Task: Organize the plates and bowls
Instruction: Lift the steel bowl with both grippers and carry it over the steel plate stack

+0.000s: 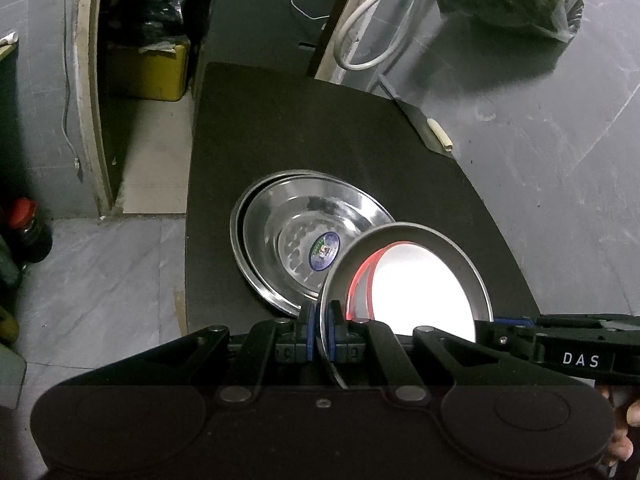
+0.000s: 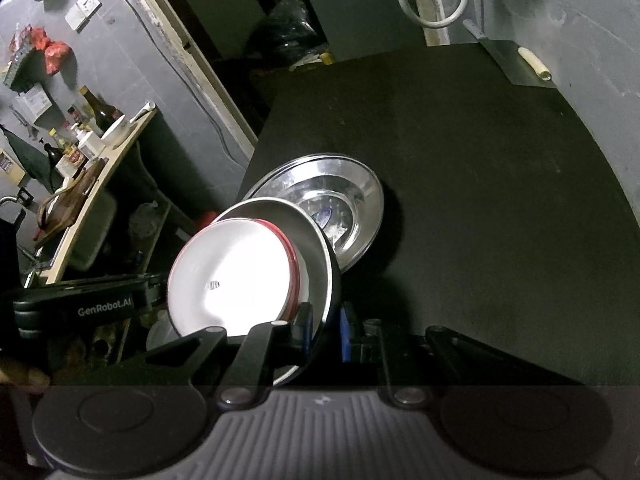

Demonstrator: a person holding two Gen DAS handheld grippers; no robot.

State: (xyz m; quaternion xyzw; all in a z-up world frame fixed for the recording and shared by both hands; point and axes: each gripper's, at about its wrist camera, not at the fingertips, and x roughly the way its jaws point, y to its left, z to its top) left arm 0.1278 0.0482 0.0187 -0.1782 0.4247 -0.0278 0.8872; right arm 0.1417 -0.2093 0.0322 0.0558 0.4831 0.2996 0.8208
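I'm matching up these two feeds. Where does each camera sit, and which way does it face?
Left wrist: on the left gripper, looking along its fingers, shut on the metal plate; right gripper enters at right.
Right wrist: on the right gripper, straddling the plate rim; left gripper shows at left.
Shared: metal plate, white plate inside it, steel dishes, black table.

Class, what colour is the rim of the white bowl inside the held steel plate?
Red, on the bowl; clearest in the right wrist view.
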